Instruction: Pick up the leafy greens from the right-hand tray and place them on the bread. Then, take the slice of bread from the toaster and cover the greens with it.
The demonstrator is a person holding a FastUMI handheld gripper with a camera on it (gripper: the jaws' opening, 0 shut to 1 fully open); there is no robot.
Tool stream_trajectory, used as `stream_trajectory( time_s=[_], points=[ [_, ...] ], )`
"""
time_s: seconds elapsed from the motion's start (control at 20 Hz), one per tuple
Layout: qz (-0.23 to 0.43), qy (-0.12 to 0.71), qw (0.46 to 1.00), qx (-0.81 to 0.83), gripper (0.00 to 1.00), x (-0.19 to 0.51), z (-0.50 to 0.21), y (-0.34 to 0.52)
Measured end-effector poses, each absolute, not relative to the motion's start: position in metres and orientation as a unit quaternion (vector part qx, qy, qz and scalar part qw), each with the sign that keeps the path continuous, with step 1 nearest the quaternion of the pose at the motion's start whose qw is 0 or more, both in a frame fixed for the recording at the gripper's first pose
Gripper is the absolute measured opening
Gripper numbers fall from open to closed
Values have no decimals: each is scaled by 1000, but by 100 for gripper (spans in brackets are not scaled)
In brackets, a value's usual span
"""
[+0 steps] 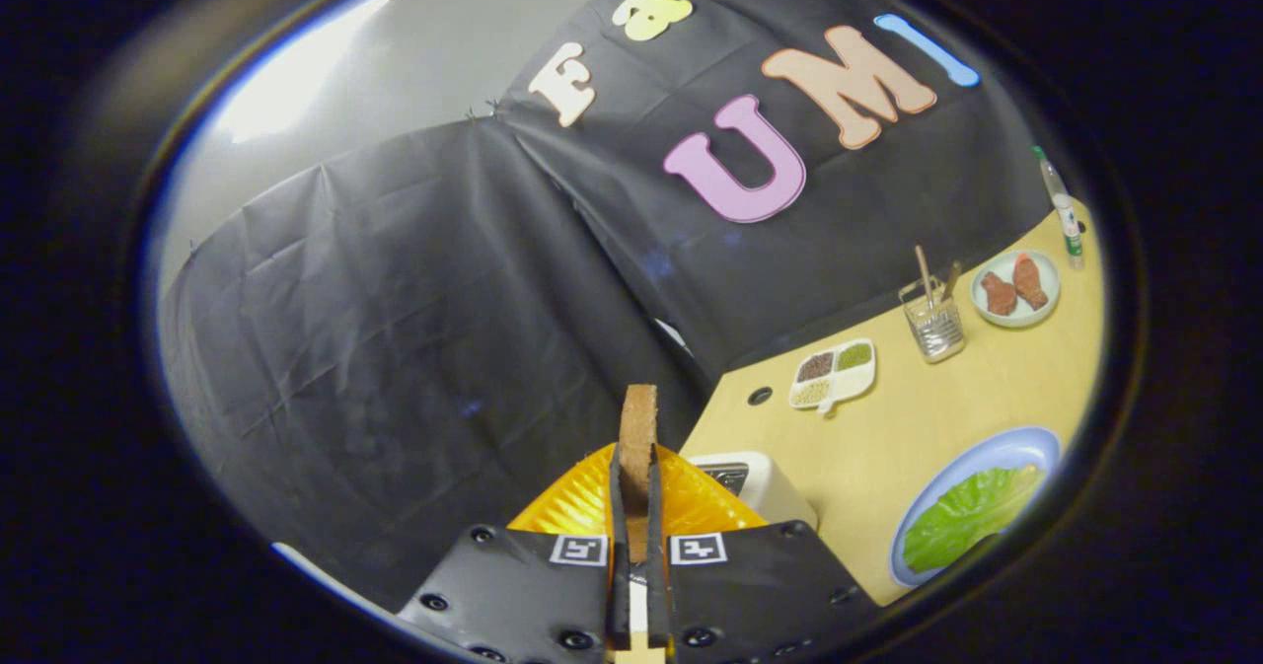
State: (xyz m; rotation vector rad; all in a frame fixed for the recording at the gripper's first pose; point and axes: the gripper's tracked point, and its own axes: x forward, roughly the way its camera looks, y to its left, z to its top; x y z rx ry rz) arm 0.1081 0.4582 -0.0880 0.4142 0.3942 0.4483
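My gripper [633,491] is shut on a slice of brown bread [638,427], which stands on edge between the two fingers and sticks out past their tips. I hold it lifted above the table, and the view is tilted. The white toaster [760,481] lies just beyond and to the right of the fingers. Further right, a blue plate [1026,444] holds a green lettuce leaf [967,516]; any bread under the leaf is hidden.
An orange ribbed tray [691,501] sits right under the fingers. On the wooden table [937,407] stand a white divided dish of grains [832,372], a clear holder with sticks [932,324], a plate with two brown pieces [1014,287] and a small bottle [1064,212].
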Motion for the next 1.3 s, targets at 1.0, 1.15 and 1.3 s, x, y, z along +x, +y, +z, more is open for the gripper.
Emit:
stream_trajectory(
  time_s=[1.0, 1.15, 1.3],
  points=[
    [96, 222, 916, 321, 9, 93, -199, 238],
    [65, 240, 917, 312, 9, 88, -232, 215],
    [50, 255, 925, 278, 9, 83, -255, 203]
  ],
)
